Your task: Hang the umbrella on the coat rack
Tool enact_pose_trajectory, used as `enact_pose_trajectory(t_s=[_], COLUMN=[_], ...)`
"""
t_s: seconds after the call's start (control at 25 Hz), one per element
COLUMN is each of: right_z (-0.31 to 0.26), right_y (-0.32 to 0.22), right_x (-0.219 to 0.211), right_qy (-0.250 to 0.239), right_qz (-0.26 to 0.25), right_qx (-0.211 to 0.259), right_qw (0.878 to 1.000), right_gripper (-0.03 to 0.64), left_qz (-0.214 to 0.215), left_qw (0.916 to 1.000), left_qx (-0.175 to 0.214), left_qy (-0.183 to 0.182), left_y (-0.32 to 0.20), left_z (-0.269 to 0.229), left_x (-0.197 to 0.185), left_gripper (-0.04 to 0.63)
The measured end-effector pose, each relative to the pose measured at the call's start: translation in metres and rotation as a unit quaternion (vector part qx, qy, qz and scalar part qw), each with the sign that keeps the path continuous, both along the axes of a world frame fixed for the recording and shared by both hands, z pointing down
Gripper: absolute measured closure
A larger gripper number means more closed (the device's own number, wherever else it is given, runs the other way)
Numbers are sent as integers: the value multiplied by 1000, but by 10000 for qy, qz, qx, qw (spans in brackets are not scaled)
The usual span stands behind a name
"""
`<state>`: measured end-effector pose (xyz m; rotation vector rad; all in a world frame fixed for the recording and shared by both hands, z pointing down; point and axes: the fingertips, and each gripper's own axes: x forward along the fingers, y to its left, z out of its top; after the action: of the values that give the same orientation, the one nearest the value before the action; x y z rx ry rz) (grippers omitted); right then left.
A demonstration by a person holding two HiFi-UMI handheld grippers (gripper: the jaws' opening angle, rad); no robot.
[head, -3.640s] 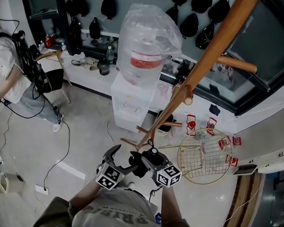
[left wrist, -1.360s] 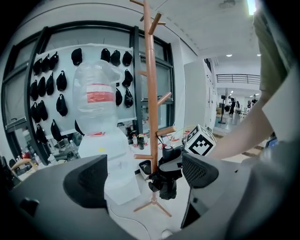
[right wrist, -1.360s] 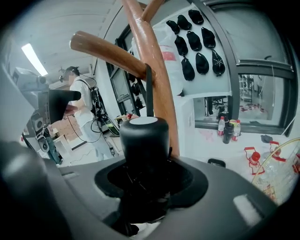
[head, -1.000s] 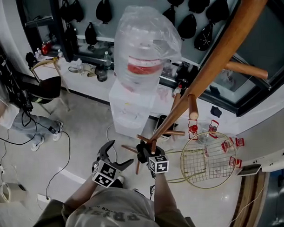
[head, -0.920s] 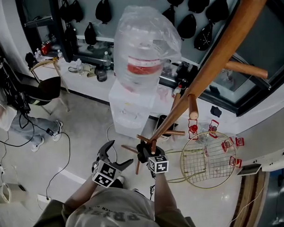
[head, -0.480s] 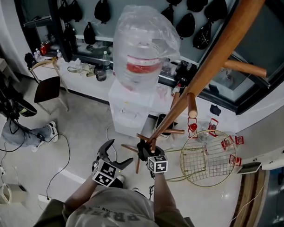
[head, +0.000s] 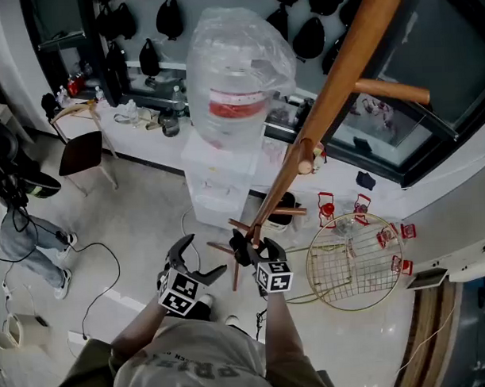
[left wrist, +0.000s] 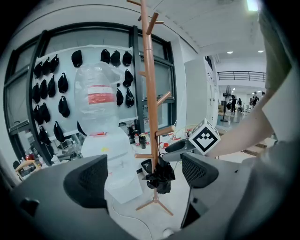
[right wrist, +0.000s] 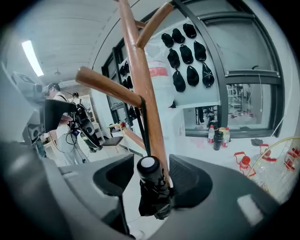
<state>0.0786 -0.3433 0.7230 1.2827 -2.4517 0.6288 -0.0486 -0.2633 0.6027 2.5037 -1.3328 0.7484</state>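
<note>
My right tongs (right wrist: 151, 180) are opening around the black folded umbrella (right wrist: 149, 199). Its round handle cap (right wrist: 148, 168) sits between the pads, with a gap showing on the nine o'clock side. The umbrella hangs by its thin strap from a low peg (right wrist: 108, 86) of the brown wooden coat rack (left wrist: 151, 108). My left tongs (left wrist: 143, 176), at nine o'clock of the right pair, gape wide and grip nothing.
</note>
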Motion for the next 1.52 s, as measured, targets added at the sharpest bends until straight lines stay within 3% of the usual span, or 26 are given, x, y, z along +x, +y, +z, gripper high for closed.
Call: enact_pose_trajectory(t_s=[0.48, 0.84, 1.12, 1.2, 1.28, 1.36, 1.44, 1.52], right_z=[-85, -193, -239, -246, -251, -257, -262, -267], right_y=[49, 98, 124, 131, 137, 141, 145, 148], right_x=[23, 34, 43, 44, 45, 44, 45, 47], right_qy=[-410, -759, -565, -416, -206, -113, -90, -51], right_qz=[5, 277, 324, 344, 284, 237, 272, 352], right_qx=[1027, 2249, 2793, 2929, 3064, 3136, 3182, 3250], right_qw=[9939, 9710, 9580, 9546, 9513, 9492, 9476, 9451], right_gripper=[394, 394, 409, 452, 500, 500, 502, 572], left_qz=[-490, -1087, -1258, -1295, -1401, -1559, -1607, -1619], left_qw=[9980, 9860, 9777, 9759, 9720, 9654, 9616, 9590], left_qx=[299, 1071, 1497, 1554, 1694, 1959, 2143, 2257], left_qy=[271, 675, 763, 817, 831, 736, 606, 566], left_y=[24, 43, 54, 59, 66, 72, 76, 77], left_z=[-19, -57, -88, -94, -101, -110, -116, -121], left_x=[17, 28, 35, 37, 40, 38, 38, 38], left_gripper=[118, 118, 121, 130, 191, 407, 491, 554])
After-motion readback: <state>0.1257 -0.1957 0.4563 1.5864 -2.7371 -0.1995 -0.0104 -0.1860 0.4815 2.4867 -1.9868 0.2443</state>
